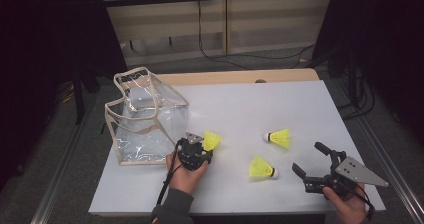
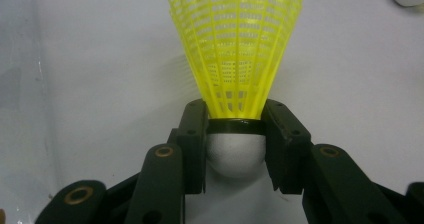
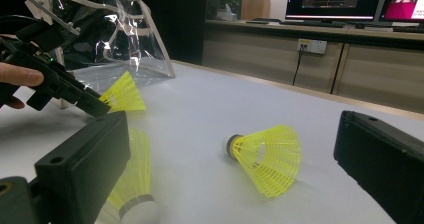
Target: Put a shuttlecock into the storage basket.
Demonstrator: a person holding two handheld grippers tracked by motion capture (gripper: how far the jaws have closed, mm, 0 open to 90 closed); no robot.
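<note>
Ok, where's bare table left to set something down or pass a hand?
The far right of the table, beyond the two loose shuttlecocks, is bare. So is the near strip between the left gripper and right gripper. It is crowded at the left, where the clear bag sits close to the left gripper clamping its shuttlecock.
</note>
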